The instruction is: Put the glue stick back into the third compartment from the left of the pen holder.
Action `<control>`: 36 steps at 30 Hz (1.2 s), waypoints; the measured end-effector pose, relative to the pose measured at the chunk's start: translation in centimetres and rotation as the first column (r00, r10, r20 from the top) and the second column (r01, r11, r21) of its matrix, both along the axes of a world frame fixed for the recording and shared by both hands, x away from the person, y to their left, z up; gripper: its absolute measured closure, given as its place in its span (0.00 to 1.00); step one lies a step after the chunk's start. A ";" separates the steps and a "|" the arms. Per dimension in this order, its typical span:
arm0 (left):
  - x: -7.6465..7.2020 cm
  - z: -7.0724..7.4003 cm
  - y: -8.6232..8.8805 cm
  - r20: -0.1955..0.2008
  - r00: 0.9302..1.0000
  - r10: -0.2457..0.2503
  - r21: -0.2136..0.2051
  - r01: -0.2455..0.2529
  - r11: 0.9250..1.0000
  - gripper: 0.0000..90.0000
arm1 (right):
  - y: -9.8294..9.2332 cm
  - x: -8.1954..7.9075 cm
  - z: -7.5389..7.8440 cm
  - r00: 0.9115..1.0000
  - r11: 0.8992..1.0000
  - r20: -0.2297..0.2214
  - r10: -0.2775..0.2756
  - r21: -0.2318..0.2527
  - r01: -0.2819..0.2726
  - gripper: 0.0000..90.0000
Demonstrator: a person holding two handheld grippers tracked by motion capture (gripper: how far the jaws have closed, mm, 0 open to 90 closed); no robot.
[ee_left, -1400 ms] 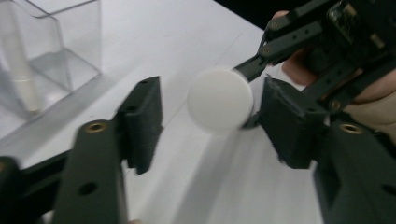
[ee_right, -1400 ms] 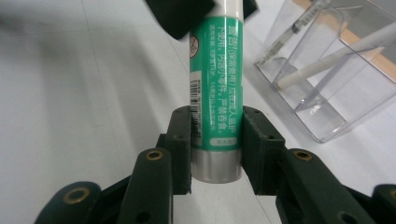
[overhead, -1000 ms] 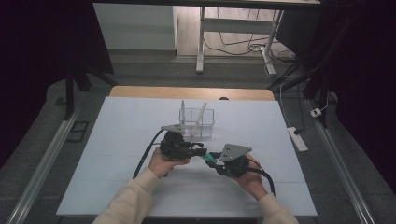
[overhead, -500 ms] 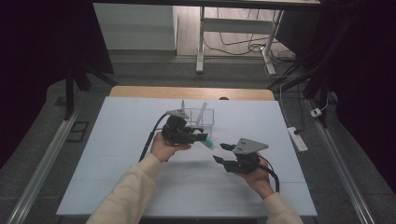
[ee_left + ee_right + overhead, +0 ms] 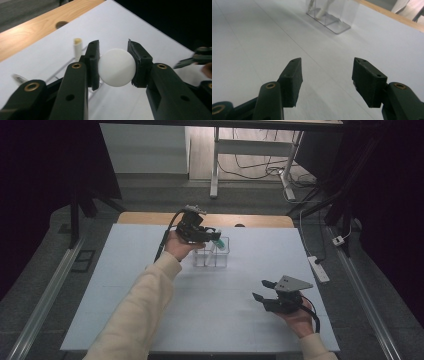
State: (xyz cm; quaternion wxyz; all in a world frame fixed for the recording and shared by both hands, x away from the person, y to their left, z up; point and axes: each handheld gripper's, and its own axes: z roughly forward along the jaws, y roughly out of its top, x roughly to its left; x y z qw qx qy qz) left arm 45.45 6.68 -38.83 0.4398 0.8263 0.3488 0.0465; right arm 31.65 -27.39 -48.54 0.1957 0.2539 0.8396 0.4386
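Since the earlier frame my left gripper (image 5: 212,236) has lifted to the clear rack (image 5: 212,256) at the table's (image 5: 125,285) far side, clamped on a tube's round white end (image 5: 117,67). My right gripper (image 5: 260,290), near the table's near right edge, has just opened, empty.

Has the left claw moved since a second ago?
Yes. The left claw, shut on a white round-ended piece, went from the near middle of the table up and away to above the clear rack.

A clear rack (image 5: 212,257) stands on the white table (image 5: 125,285).
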 end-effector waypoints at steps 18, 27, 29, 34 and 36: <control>-4.0 -1.8 2.9 0.090 0.996 0.026 -0.036 -0.023 0.999 0.48 | -1.7 0.4 -0.5 0.999 0.999 -0.020 -0.037 -0.020 0.036 0.45; -11.8 -4.6 8.2 0.140 0.990 0.031 -0.034 -0.027 0.999 0.45 | -2.2 0.7 -0.8 0.998 0.999 -0.046 -0.043 -0.021 0.042 0.44; -13.1 -5.2 9.1 0.147 0.989 0.034 -0.030 -0.030 0.999 0.45 | -2.2 0.7 -0.8 0.998 0.999 -0.047 -0.040 -0.021 0.039 0.44; -15.5 -6.2 10.8 0.159 0.986 0.046 -0.029 -0.042 0.999 0.45 | -2.2 0.7 -0.9 0.998 0.999 -0.056 -0.039 -0.024 0.037 0.44; -16.3 -6.7 11.4 0.166 0.985 0.055 -0.023 -0.052 0.998 0.45 | -2.2 0.8 -1.0 0.998 0.999 -0.061 -0.034 -0.023 0.032 0.44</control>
